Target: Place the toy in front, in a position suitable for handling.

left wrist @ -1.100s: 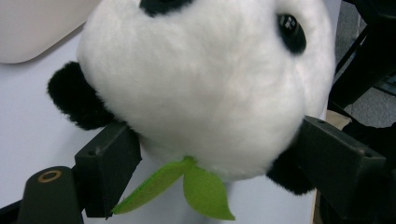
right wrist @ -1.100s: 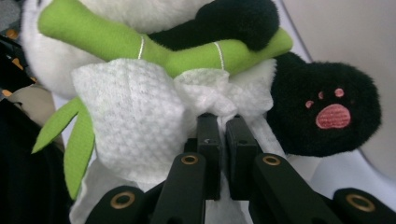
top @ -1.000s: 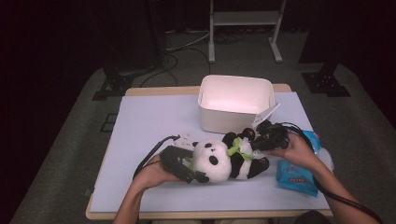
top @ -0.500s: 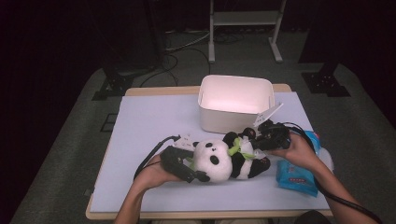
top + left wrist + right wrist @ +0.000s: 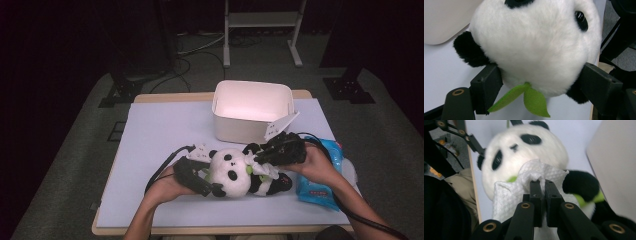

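right gripper (image 5: 541, 182): jaws closed on a white wet wipe (image 5: 509, 195), pressed against the plush panda (image 5: 240, 172) near its chin. left gripper (image 5: 541, 82): jaws clamped on either side of the panda's head, having just closed a little further, pads sunk in the fur. panda lying mid-table on the pale mat (image 5: 150, 130), in front of the white bin (image 5: 252, 107); blue wipe pack (image 5: 320, 175) beside the right hand. likely risks: wipe slipping out of the thin pinch; round head squirming loose under rubbing. toy: white fur, black ears and limbs, green felt leaf (image 5: 529, 98) at the mouth.
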The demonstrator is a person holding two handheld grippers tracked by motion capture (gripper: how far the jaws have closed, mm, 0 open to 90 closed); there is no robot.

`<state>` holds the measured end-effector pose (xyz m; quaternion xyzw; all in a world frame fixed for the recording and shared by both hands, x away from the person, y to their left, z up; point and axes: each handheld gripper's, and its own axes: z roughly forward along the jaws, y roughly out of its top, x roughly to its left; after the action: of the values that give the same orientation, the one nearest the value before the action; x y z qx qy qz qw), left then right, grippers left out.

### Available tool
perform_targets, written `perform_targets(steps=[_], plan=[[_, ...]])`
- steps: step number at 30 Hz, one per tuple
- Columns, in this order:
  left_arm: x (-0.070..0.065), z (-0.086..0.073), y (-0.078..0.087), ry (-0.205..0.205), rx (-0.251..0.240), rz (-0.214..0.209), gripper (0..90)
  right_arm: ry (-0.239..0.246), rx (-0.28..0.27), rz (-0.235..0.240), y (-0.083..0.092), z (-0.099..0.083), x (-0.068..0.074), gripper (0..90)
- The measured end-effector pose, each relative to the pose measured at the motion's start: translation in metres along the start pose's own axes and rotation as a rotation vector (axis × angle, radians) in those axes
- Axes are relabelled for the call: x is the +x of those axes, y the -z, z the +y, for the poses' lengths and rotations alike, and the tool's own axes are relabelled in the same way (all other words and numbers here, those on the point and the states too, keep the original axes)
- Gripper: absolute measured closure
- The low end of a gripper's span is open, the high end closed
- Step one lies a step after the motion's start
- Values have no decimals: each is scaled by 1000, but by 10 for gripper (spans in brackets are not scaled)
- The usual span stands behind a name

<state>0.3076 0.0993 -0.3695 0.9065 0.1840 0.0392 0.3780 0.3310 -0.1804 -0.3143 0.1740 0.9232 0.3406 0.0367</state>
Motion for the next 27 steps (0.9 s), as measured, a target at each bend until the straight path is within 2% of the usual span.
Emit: perform_targets(steps=[12,27], plan=[[-2,4,0,-8,-12,6,208,88,13,34,-11,27,26,857],[-4,7,0,-10,-27,11,208,153,34,68,-24,40,44,857]])
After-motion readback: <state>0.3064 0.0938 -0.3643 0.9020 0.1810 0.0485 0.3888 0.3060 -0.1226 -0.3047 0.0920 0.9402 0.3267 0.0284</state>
